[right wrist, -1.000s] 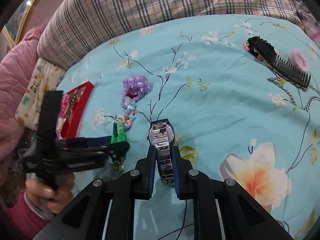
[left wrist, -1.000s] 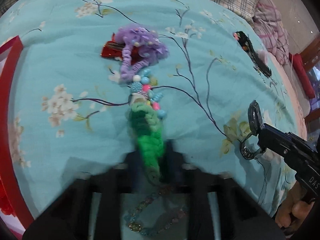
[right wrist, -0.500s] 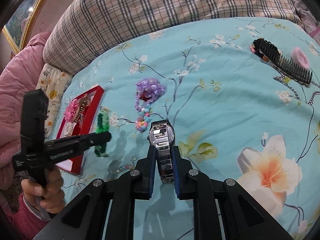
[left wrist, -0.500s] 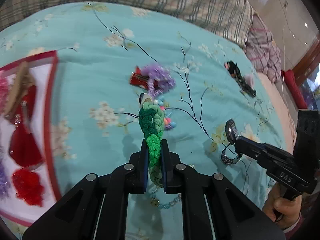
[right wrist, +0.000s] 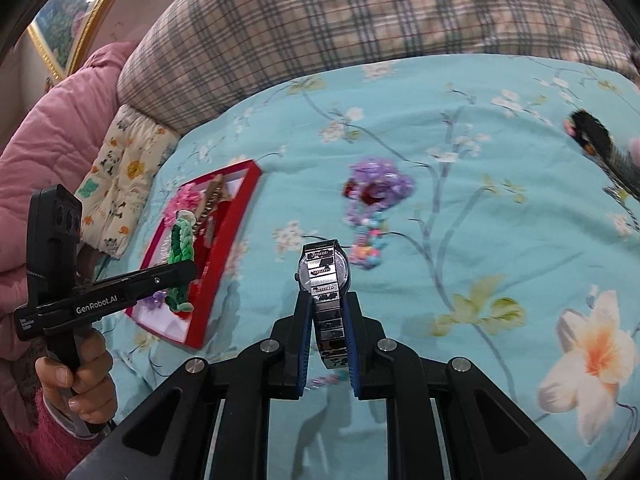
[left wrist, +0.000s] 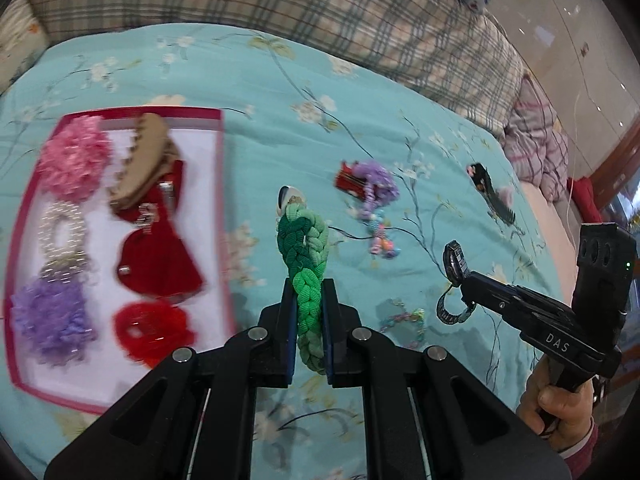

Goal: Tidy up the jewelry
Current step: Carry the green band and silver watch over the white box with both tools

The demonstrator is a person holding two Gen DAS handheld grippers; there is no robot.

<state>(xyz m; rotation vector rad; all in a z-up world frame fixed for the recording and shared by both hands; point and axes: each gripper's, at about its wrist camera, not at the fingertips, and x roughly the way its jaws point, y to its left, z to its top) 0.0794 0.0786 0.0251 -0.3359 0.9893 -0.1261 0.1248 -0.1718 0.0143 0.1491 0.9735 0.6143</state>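
Note:
My left gripper (left wrist: 307,300) is shut on a green braided hair band (left wrist: 306,248) and holds it above the bed, just right of the red tray (left wrist: 120,111); the band also shows in the right wrist view (right wrist: 180,252) over the tray (right wrist: 228,240). My right gripper (right wrist: 328,312) is shut on a metal wristwatch (right wrist: 325,272), held above the sheet; the watch also shows in the left wrist view (left wrist: 454,264). The tray holds pink, purple and red hair pieces, a pearl band and a tan claw clip.
On the teal floral sheet lie a purple scrunchie with a red clip (left wrist: 370,184), a bead string (left wrist: 382,242), a pastel bead bracelet (left wrist: 402,318) and a black comb (left wrist: 490,196). A plaid pillow (right wrist: 360,20) lies behind. A pink jacket (right wrist: 48,128) is at the left.
My left gripper has lifted the green band off the sheet and carried it left toward the red tray. My right gripper has risen slightly with the watch.

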